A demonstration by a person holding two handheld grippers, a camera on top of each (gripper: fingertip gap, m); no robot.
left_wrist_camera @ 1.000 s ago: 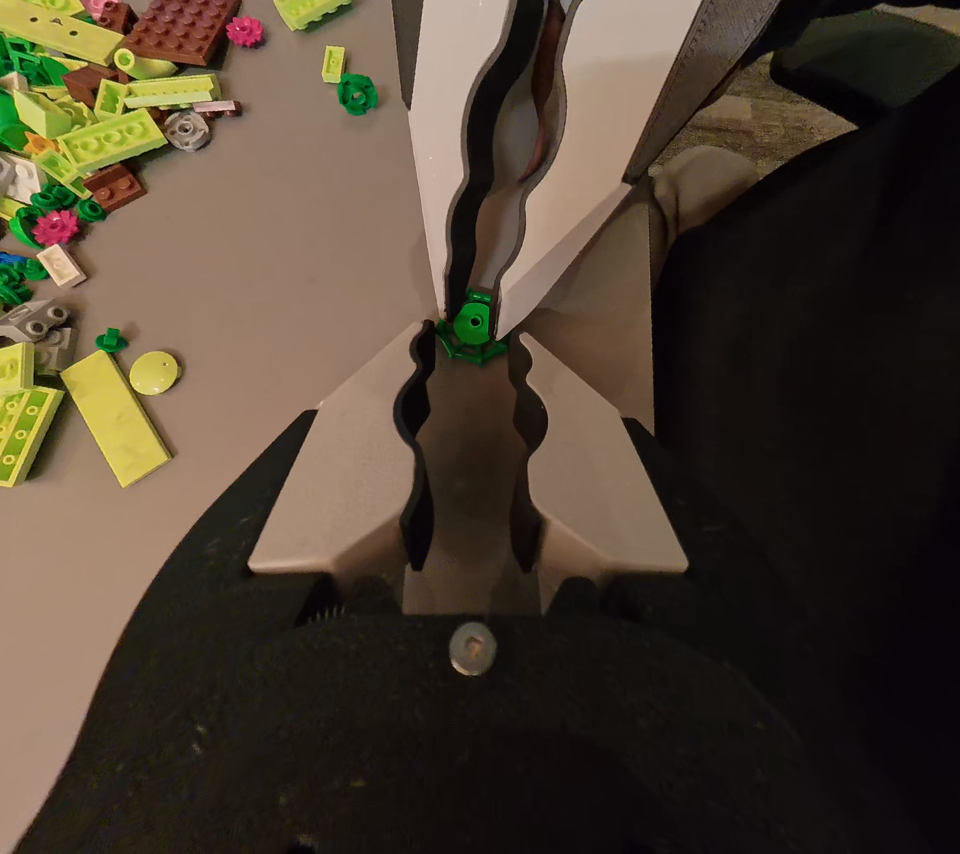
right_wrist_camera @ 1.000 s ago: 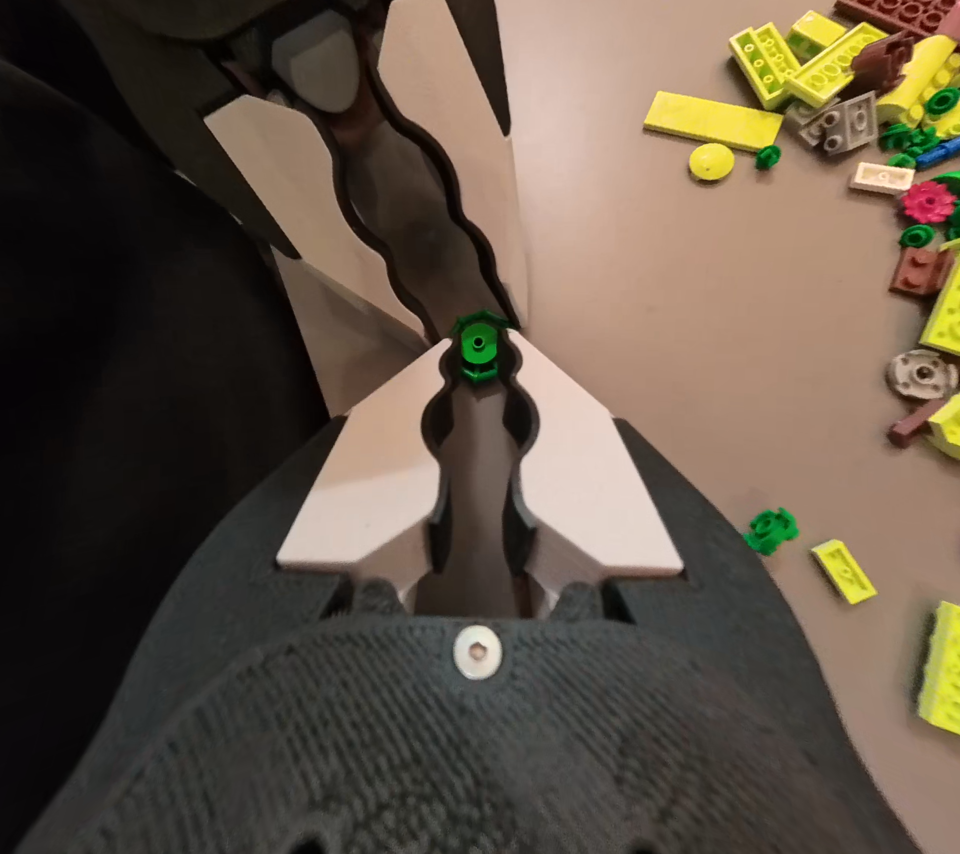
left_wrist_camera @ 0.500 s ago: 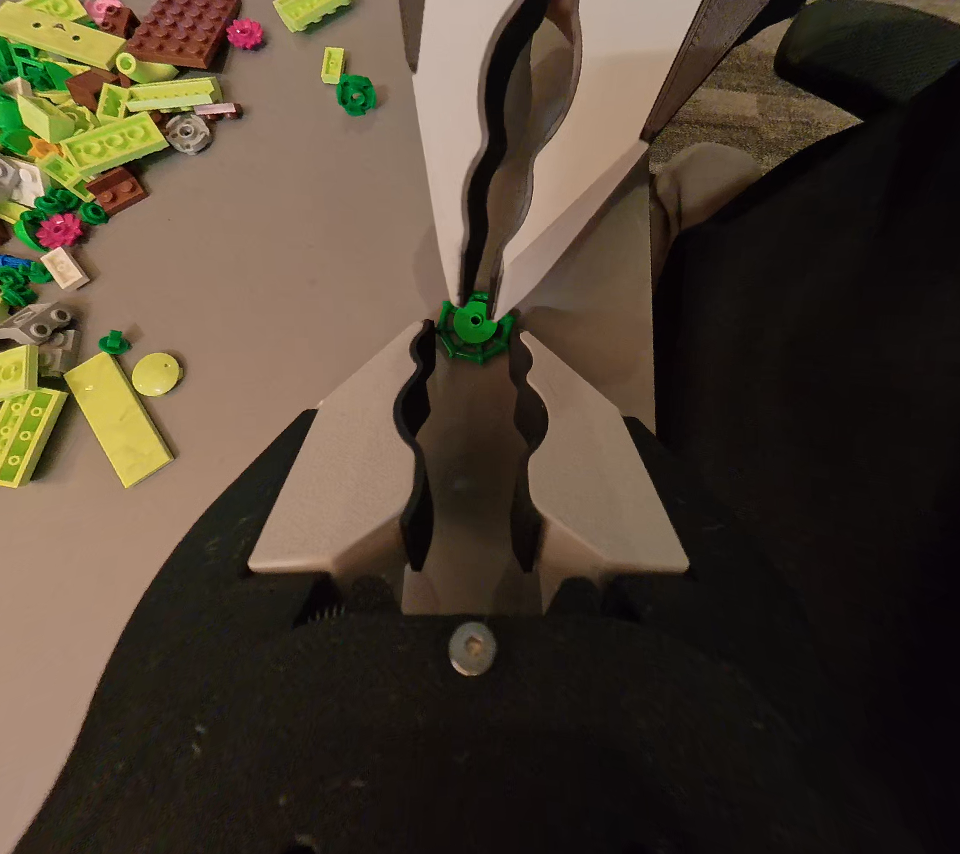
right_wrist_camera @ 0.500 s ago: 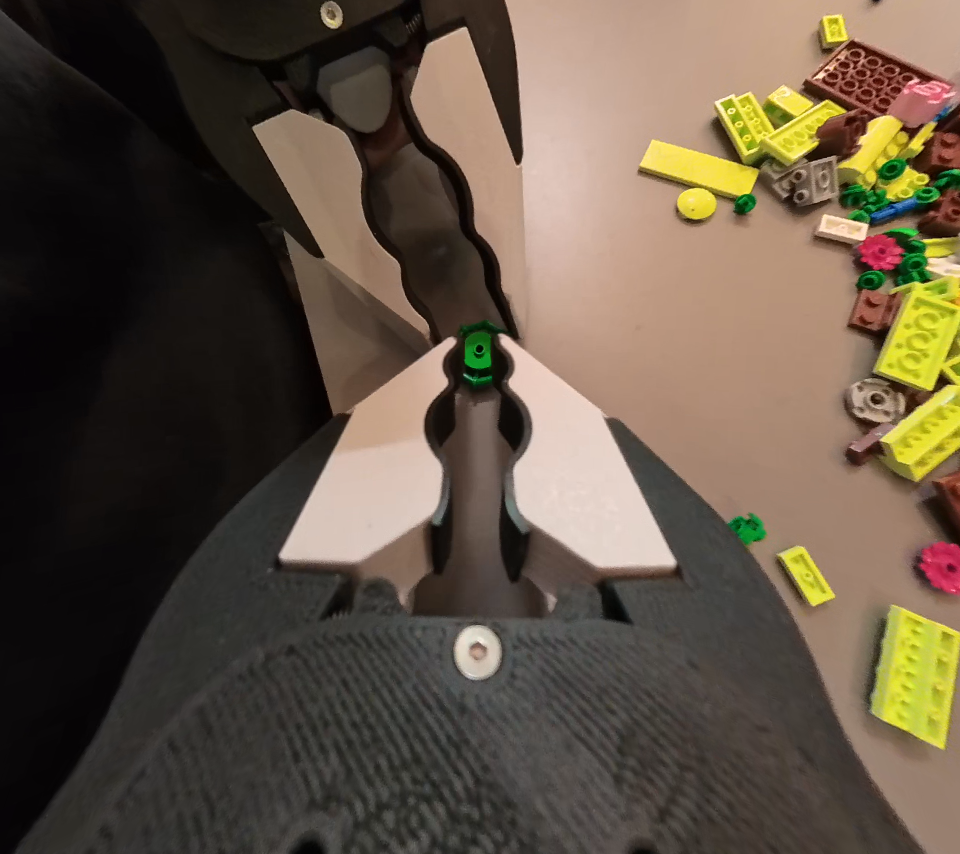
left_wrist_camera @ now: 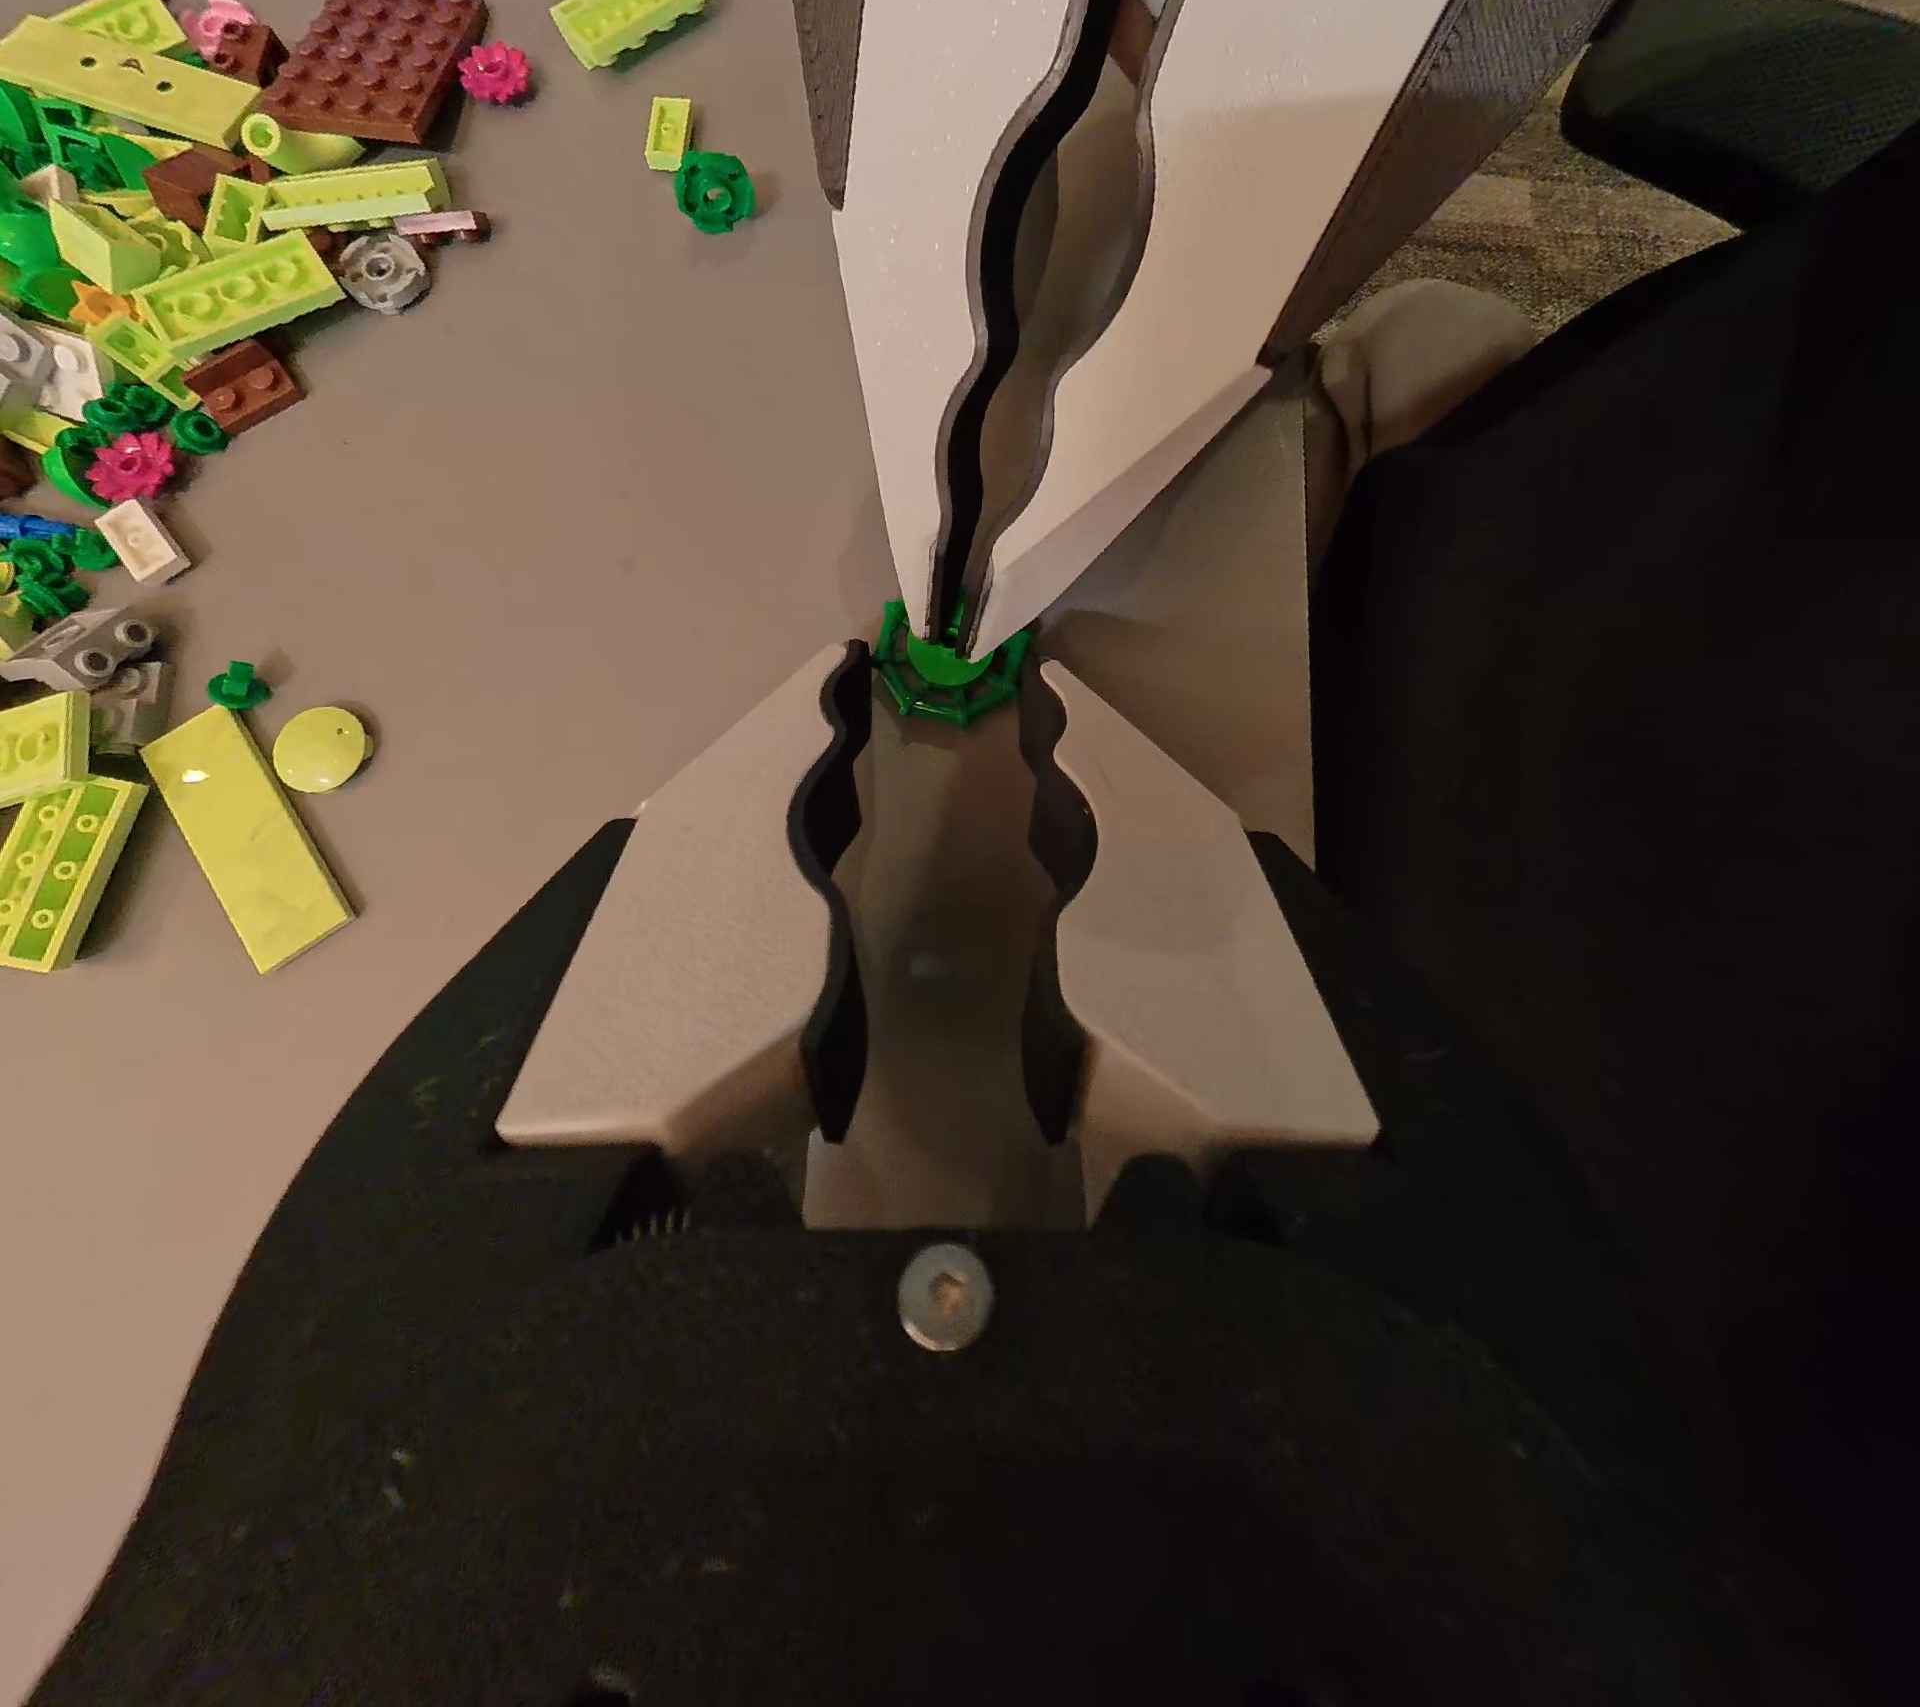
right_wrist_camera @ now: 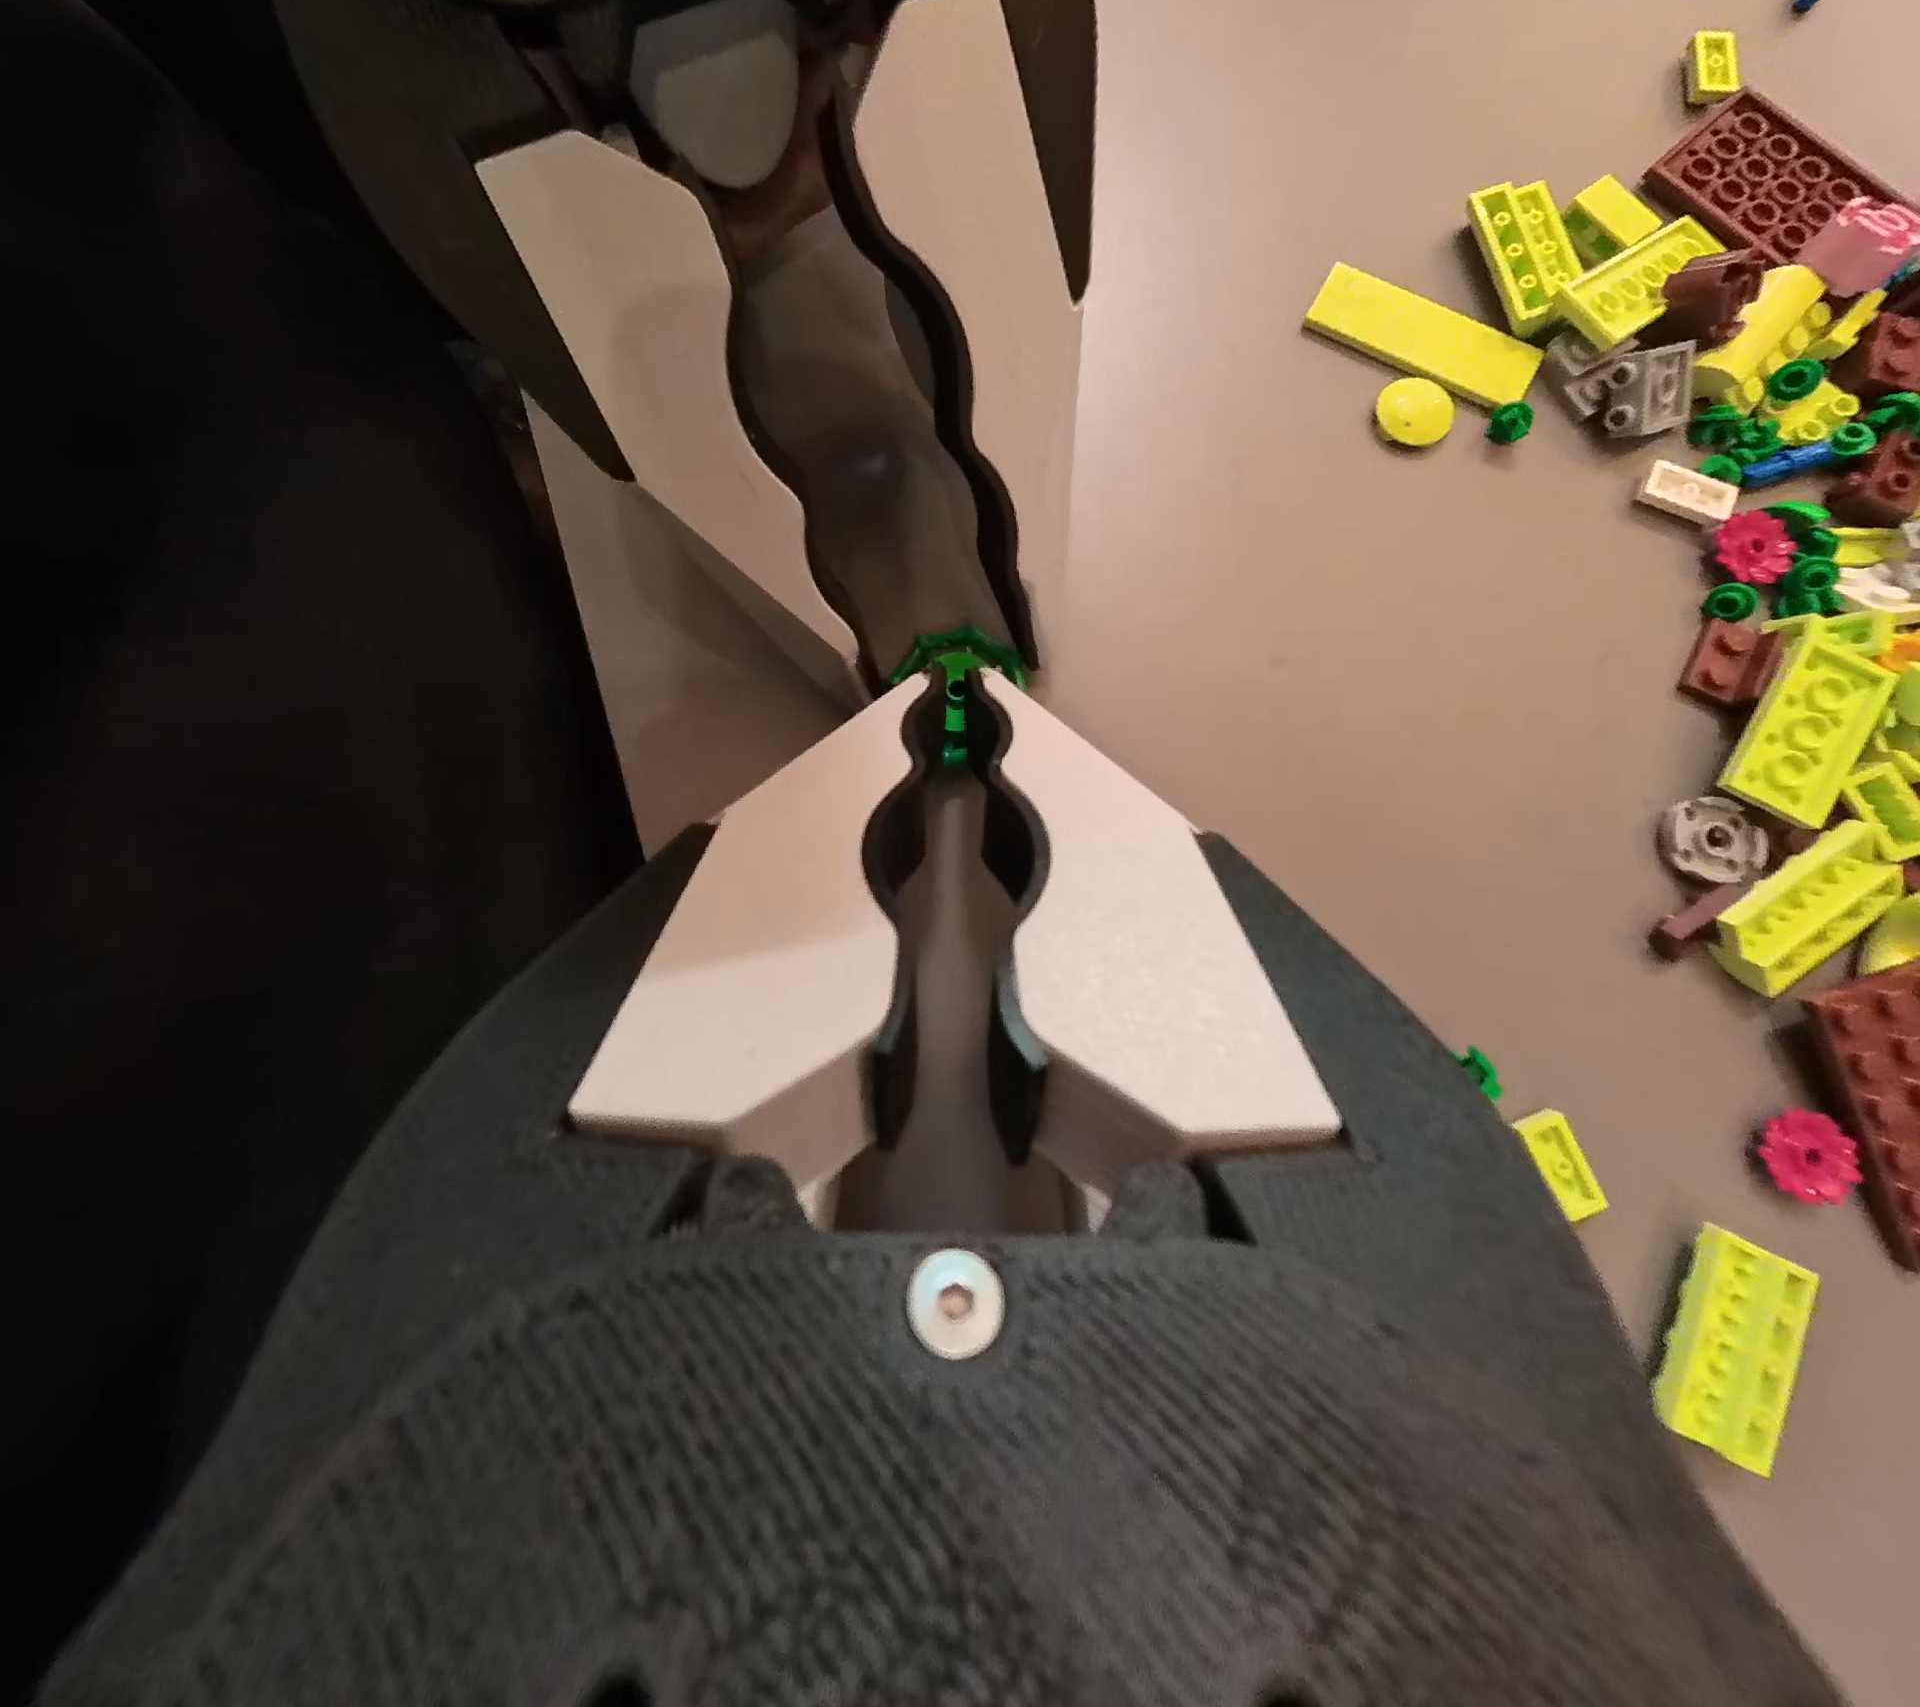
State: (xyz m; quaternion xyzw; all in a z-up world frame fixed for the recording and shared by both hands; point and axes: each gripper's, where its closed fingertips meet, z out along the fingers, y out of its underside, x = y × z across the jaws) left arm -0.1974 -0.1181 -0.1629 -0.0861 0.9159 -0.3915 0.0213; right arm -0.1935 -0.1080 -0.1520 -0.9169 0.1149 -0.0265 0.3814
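The left gripper (left_wrist_camera: 940,670) is seen with a small dark green web-shaped piece (left_wrist_camera: 940,696) spanned between its fingertips; its jaws stand moderately apart and appear to bear on the rim of that piece. The right gripper (right_wrist_camera: 954,701) is met tip to tip with it, its jaws nearly closed and pinched on a small bright green round piece (right_wrist_camera: 952,717) that sits at the centre of the web-shaped piece. Both pieces are held in the air above the front edge of the table (left_wrist_camera: 582,535), close to a person's dark clothing.

For the two pieces to be kept mated well, both grips would best be held steady and the pressure kept straight along the shared axis, since so small a part would probably twist out if the tips were tilted.

Farther out, a loose heap of bricks (right_wrist_camera: 1766,431) is spread on the table: lime green plates and bricks, a brown studded plate (left_wrist_camera: 374,62), grey pieces, pink flower pieces and more small green round ones. A flat lime tile (left_wrist_camera: 244,836) and a lime dome piece (left_wrist_camera: 322,748) lie nearest the grippers.

No container is seen in either view; the bricks lie straight on the table.
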